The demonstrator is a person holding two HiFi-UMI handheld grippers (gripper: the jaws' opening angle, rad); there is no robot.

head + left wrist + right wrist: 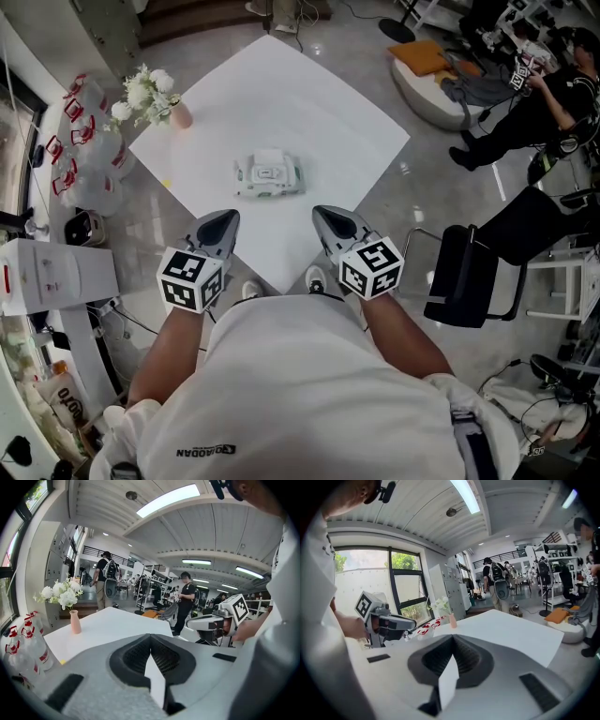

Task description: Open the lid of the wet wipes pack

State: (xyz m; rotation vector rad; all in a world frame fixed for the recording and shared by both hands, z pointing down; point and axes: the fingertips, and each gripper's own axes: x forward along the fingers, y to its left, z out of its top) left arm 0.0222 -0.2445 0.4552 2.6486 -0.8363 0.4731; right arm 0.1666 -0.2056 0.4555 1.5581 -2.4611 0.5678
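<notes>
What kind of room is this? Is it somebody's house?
Probably not a house. It looks like a robot lab or workshop: metal equipment racks stand at the back, cables trail over the floor, and a seated person holds a marker cube too.

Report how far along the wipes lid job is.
Done: nothing; the wet wipes pack lies on the white table, apparently unopened. In hand: nothing; left tool and right tool hover short of it, jaws together, empty. Left: reach the pack, steady it, flip it open.

On white table [337, 122] (centre), wet wipes pack [268, 175]
</notes>
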